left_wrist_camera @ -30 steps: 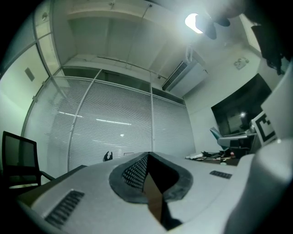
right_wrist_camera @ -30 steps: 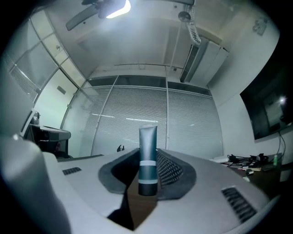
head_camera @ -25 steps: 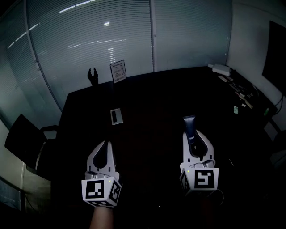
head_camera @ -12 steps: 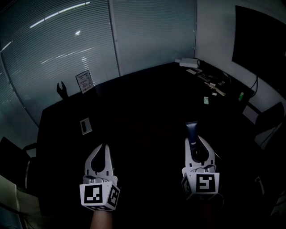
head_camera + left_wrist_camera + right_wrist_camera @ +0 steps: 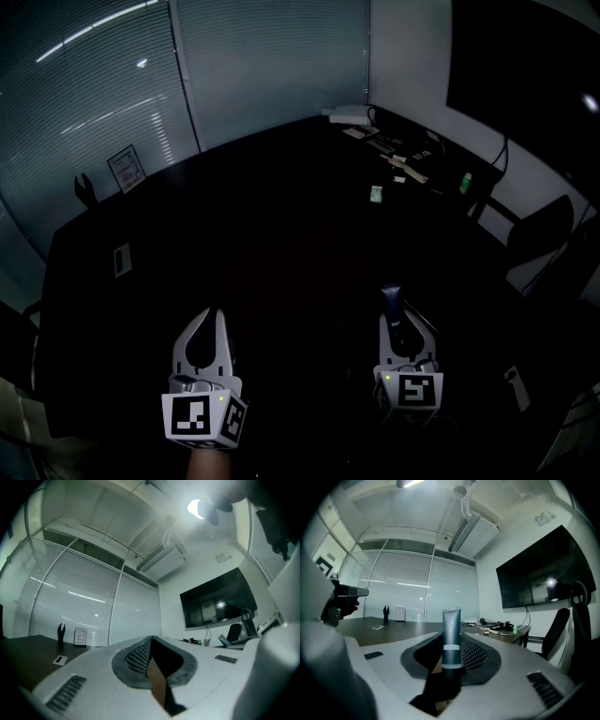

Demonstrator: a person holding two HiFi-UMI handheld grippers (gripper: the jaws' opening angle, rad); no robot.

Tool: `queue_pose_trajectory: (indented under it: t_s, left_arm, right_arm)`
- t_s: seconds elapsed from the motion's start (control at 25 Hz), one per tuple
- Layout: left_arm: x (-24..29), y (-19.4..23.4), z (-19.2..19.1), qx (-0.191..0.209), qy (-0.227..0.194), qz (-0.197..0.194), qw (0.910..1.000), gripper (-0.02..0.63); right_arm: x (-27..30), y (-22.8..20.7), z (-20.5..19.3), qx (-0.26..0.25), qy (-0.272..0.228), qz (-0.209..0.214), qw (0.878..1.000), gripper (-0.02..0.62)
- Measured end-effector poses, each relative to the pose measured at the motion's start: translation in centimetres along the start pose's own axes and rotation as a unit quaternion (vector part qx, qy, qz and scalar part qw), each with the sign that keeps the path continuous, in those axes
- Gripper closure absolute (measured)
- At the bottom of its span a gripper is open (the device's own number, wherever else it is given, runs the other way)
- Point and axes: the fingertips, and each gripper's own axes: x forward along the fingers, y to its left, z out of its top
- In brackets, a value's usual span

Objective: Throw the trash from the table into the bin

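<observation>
Fingers (image 5: 520, 665) of the right gripper (image 5: 451, 644) are drawn in partway and pinch the lower end of a slim blue-grey plastic tube with a pale band (image 5: 451, 625). The tube stands straight out beyond the tips, over the near part of the long dark conference table (image 5: 234, 234). From where I stand the grip looks square, with the tube centred between the meshed pads.

To its left, the left gripper (image 5: 217, 317) has its tips pressed together with nothing between them, and it hangs above the table's near edge.

I'd judge the tube to be light, smooth-skinned and soft in the body, so a hard squeeze could dent it or make it slip forward. The firmer end, where the cap or crimp sits, looks the safer place to hold, and that seems to be where the pads have it.

More bits lie well apart at the far right corner of the table: a small green-and-white packet (image 5: 375, 194) and a scatter of cables and small boxes (image 5: 403, 159). A small framed notice (image 5: 124, 169) and a black hand-shaped ornament (image 5: 84, 190) stand at the far left edge.

No bin shows in any view, so I cannot tell where the tube must go.
</observation>
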Motion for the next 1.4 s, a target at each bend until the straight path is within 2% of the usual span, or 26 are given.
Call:
queue_pose_trajectory:
  t_s: [0.28, 0.56, 0.68, 0.72, 0.76, 0.8, 1.16, 1.28, 1.4]
  left_arm:
    - [0.7, -6.4, -6.0, 0.01, 0.02, 0.002, 0.9998, 0.606]
    - [0.8, -7.1, -8.9, 0.015, 0.034, 0.013, 0.9992, 0.606]
    - [0.9, -7.2, -9.2, 0.017, 0.037, 0.014, 0.9991, 0.606]
    - [0.9, -7.3, -9.2, 0.017, 0.036, 0.013, 0.9991, 0.606]
    - [1.0, -7.3, -9.2, 0.017, 0.035, 0.013, 0.9991, 0.606]
    - [1.0, -7.3, -9.2, 0.018, 0.035, 0.012, 0.9992, 0.606]
    - [1.3, -7.2, -8.2, 0.017, 0.031, 0.014, 0.9993, 0.606]
    - [1.2, -7.0, -7.8, 0.018, 0.031, 0.012, 0.9993, 0.606]
    - [1.2, -6.7, -7.6, 0.019, 0.026, 0.01, 0.9994, 0.606]
  right_arm:
    - [0.7, -5.0, -9.6, 0.006, 0.051, 0.013, 0.999, 0.482]
    - [1.0, -5.1, -18.9, 0.015, 0.135, 0.032, 0.99, 0.48]
    - [1.3, -4.8, -22.1, 0.025, 0.196, 0.044, 0.979, 0.474]
    - [1.4, -4.9, -23.1, 0.031, 0.217, 0.044, 0.975, 0.384]
    - [1.5, -5.0, -24.0, 0.037, 0.232, 0.041, 0.971, 0.342]
    - [1.6, -5.3, -24.5, 0.042, 0.239, 0.038, 0.969, 0.337]
    - [2.3, -5.9, -16.7, 0.037, 0.155, 0.035, 0.987, 0.337]
    - [2.0, -5.2, -15.2, 0.016, 0.136, 0.04, 0.99, 0.337]
    - [1.9, -4.9, -14.3, 0.015, 0.125, 0.042, 0.991, 0.337]
